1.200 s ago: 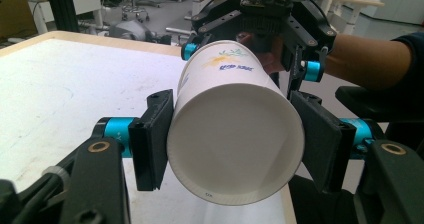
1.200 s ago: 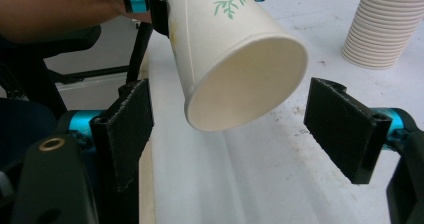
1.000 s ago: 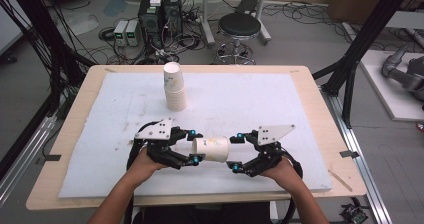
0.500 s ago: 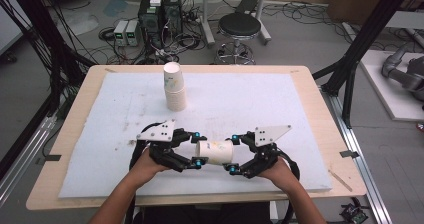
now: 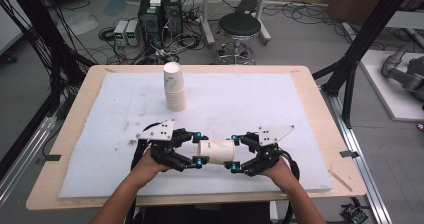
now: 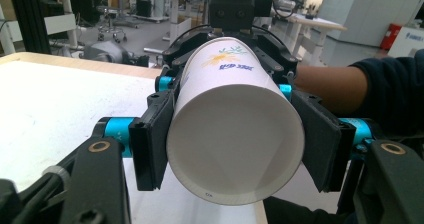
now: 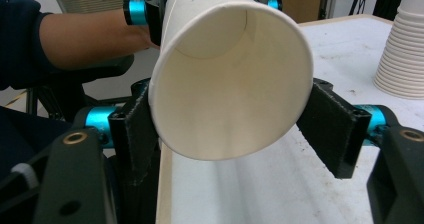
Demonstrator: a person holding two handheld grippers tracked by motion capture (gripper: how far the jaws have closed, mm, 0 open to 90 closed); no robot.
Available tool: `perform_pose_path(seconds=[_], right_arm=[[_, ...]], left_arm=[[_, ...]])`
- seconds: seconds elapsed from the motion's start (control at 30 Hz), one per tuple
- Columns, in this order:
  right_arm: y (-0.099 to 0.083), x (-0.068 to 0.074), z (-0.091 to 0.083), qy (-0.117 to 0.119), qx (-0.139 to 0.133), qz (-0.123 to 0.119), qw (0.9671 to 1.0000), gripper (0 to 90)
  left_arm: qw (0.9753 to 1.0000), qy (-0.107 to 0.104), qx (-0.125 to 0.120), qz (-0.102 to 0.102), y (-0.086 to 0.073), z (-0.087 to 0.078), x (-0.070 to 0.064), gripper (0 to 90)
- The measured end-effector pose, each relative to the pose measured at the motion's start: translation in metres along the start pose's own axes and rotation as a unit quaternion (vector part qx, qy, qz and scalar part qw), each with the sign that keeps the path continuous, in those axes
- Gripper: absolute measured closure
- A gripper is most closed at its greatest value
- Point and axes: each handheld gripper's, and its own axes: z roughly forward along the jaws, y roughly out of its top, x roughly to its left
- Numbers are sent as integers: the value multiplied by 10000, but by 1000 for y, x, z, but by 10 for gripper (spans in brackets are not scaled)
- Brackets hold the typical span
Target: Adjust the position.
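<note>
A white paper cup (image 5: 216,151) with a small printed design lies sideways above the white mat (image 5: 260,104), near its front edge. My left gripper (image 5: 198,149) is shut on its base end, and that base faces the camera in the left gripper view, cup (image 6: 235,134). From the opposite side, my right gripper (image 5: 231,151) is shut on the rim end. In the right gripper view the open mouth of the cup (image 7: 225,84) faces the camera, with a black pad (image 7: 330,129) against each side.
A tall stack of paper cups (image 5: 175,86) stands upside down on the mat behind the grippers, seen as the stack (image 7: 402,54) at the right in the right gripper view. The wooden table edge (image 5: 200,199) runs just below the hands.
Both grippers, still holding the cup between them, have shifted slightly toward the near edge of the table. The stack has not moved.
</note>
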Motion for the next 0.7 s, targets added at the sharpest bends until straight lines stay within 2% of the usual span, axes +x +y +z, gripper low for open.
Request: perform_pose_path(seconds=[0.17, 0.57, 0.6, 0.7], right_arm=[[0, 0, -1, 38, -79, 99, 9999, 298], [1, 0, -2, -13, -73, 64, 10000, 352], [1, 1, -2, -48, -45, 54, 10000, 352], [3, 1, -3, -202, 148, 36, 9997, 352]], left_arm=[[10000, -13, -77, -42, -2, -1, 0, 369], [9998, -30, -101, -143, -6, 0, 2, 363], [9998, 59, -39, -187, -7, 0, 2, 347], [9986, 426, 255, -173, -5, -1, 1, 206]])
